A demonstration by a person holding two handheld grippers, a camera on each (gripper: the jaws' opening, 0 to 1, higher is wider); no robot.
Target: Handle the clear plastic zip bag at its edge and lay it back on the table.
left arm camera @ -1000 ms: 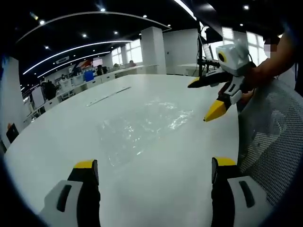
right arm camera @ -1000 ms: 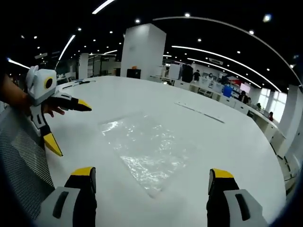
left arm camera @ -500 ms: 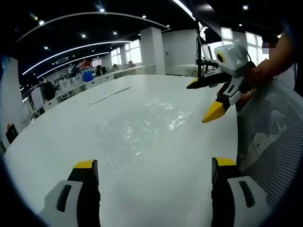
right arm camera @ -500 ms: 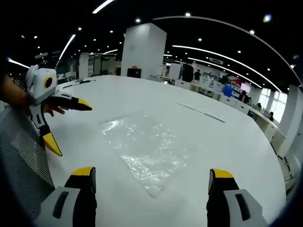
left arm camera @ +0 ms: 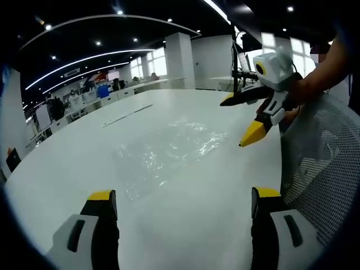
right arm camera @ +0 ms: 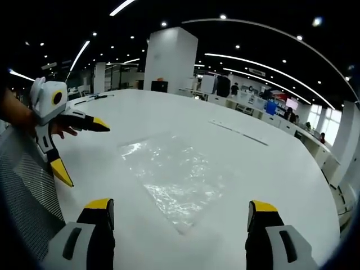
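Observation:
The clear plastic zip bag [left arm camera: 163, 154] lies flat and crinkled on the white round table [left arm camera: 67, 152]. My left gripper [left arm camera: 184, 197] hovers open over the table short of the bag's near edge, nothing between its jaws. From the right, my right gripper [left arm camera: 239, 121] enters this view, open, its yellow tips just beside the bag's right edge. In the right gripper view the bag [right arm camera: 174, 177] lies ahead of my open right gripper [right arm camera: 180, 205], and the left gripper [right arm camera: 84, 154] stands open at the left, held by a hand.
A grey mesh chair back [left arm camera: 320, 163] stands at the table's edge, also seen as mesh [right arm camera: 22, 185]. A long thin strip [left arm camera: 128, 114] lies farther out on the table. A white pillar [right arm camera: 169, 59] and office desks stand behind.
In the left gripper view the right gripper has drifted slightly left. The bag lies still and both grippers stay open.

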